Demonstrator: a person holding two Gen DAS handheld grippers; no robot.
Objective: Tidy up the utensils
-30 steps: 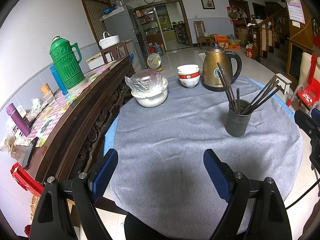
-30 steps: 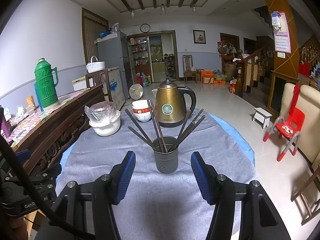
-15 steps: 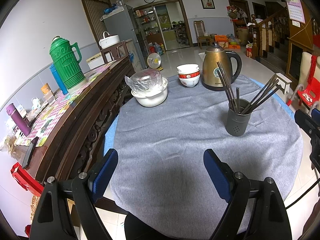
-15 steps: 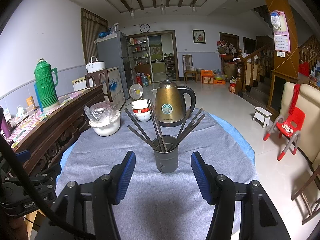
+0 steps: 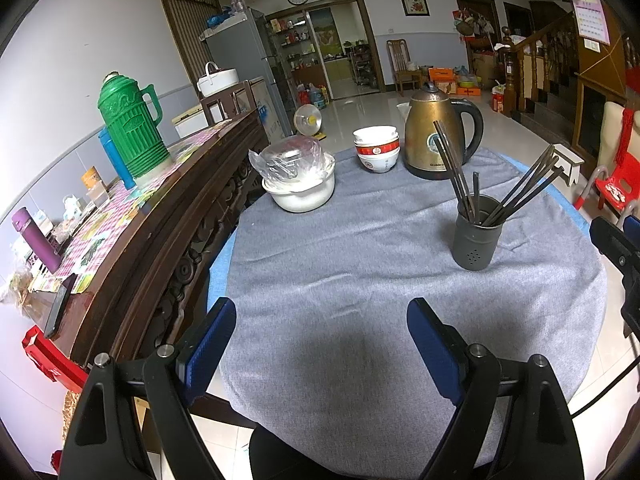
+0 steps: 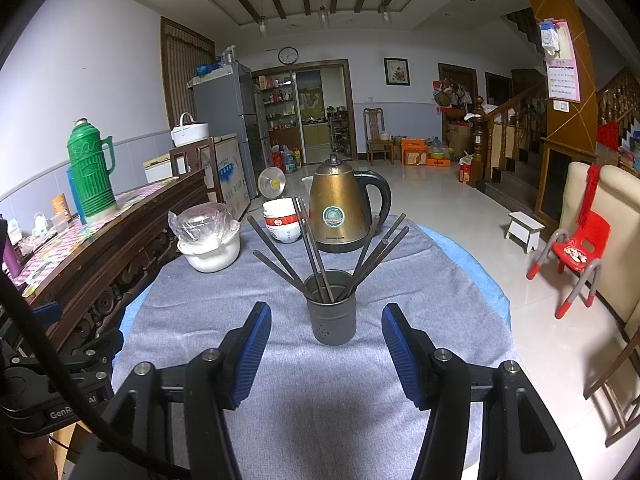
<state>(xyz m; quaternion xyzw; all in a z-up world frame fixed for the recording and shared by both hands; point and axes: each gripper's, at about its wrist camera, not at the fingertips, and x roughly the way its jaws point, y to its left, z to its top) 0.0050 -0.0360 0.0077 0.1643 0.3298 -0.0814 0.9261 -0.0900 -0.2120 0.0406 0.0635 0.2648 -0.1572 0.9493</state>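
Observation:
A dark grey utensil holder [image 5: 476,234] [image 6: 331,308] stands upright on the grey tablecloth [image 5: 360,264], with several dark chopsticks [image 6: 316,248] fanned out of it. My right gripper [image 6: 326,318] is open just in front of the holder, its blue pads [image 6: 256,336] apart on either side and not touching it. My left gripper [image 5: 320,320] is open over bare cloth near the table's front edge, well to the left of the holder. Part of the right gripper [image 5: 616,240] shows at the right edge of the left wrist view.
Behind the holder stand a bronze kettle [image 6: 340,208], stacked white and red bowls [image 6: 282,220] and a white pot covered with plastic [image 6: 208,240]. A dark wooden sideboard [image 5: 160,208] with a green thermos [image 5: 130,128] runs along the left. A red chair [image 6: 576,248] stands right of the table.

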